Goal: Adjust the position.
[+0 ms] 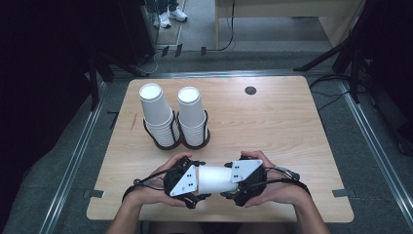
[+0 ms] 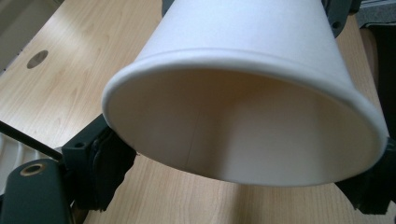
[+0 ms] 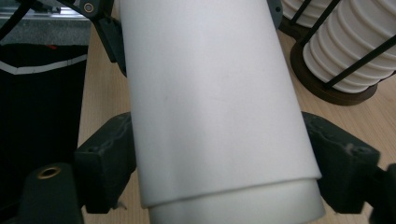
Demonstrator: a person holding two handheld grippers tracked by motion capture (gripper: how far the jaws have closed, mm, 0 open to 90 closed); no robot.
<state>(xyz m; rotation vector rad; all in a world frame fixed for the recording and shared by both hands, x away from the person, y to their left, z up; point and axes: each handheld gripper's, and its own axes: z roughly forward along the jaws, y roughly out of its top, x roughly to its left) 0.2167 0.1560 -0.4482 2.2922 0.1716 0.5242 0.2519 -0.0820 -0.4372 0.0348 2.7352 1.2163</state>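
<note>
- Right gripper view looked along the right hand-held gripper [image 3: 219,177], whose jaws stood narrow against the two sides of the white paper cups [image 3: 215,93]; a step in the wall near the bottom edge showed one cup nested in another.
- Left gripper view showed the left hand-held gripper [image 2: 243,182] with its jaws at either side of the open rim of the cups [image 2: 243,93], pressed to the wall just behind the lip.
- Judged from this, the step in hand was pulling the nested cups apart. To do it well, each grip should sit on a different cup, firm enough not to slip yet light enough not to dent the thin paper, and the pull should run straight along the cups' axis, perhaps with a slight twist to break the seal.
- High view placed the cups [image 1: 214,178] lying level between the left hand-held gripper [image 1: 187,181] and the right hand-held gripper [image 1: 243,179], just above the near edge of the surface [image 1: 282,126].
- Farther off, two stacks of upturned cups [image 1: 175,114] stood in a dark wire holder [image 1: 176,141], well apart from both hands.
</note>
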